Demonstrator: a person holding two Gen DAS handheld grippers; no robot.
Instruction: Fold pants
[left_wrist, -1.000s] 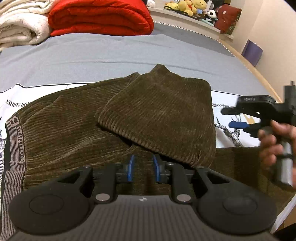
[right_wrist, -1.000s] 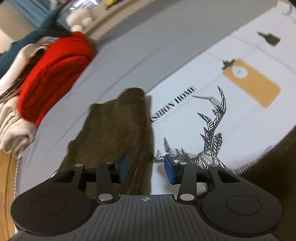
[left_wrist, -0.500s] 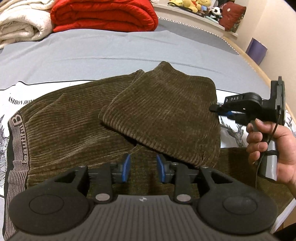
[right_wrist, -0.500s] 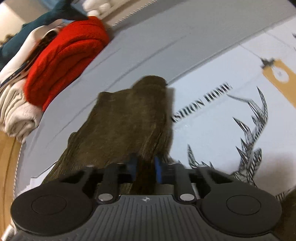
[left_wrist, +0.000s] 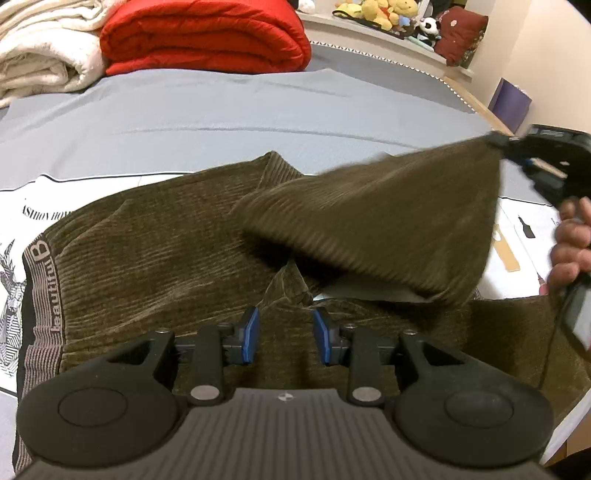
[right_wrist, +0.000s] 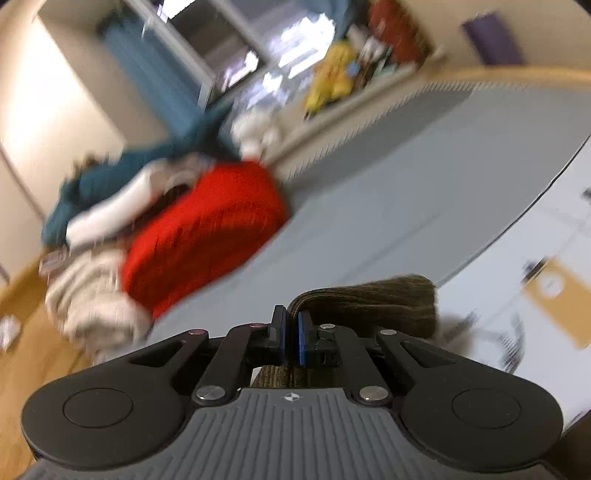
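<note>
Olive-brown corduroy pants (left_wrist: 155, 258) lie spread across a bed (left_wrist: 221, 110) with a grey sheet, their grey waistband (left_wrist: 40, 314) (lettered "beautiful") at the left edge of the left wrist view. The right gripper (right_wrist: 291, 338), held in a person's hand (left_wrist: 570, 247), has its blue pads (right_wrist: 301, 341) pinched tight on the end of one pant leg (left_wrist: 388, 214), which hangs lifted off the bed in a taut slope toward the upper right of the left wrist view. The rest of the garment lies flat on the bed, over a white printed cover (left_wrist: 18, 206). The left gripper (left_wrist: 284, 336) hovers low over the near part of the pants, its jaws partly apart with nothing between them; whether its tips touch the cloth is hard to say from this angle. At the far end of the bed sit a folded red blanket (left_wrist: 207, 37) and a cream one (left_wrist: 40, 55). Soft toys (left_wrist: 373, 13) line a shelf behind. The right wrist view is blurred.
</note>
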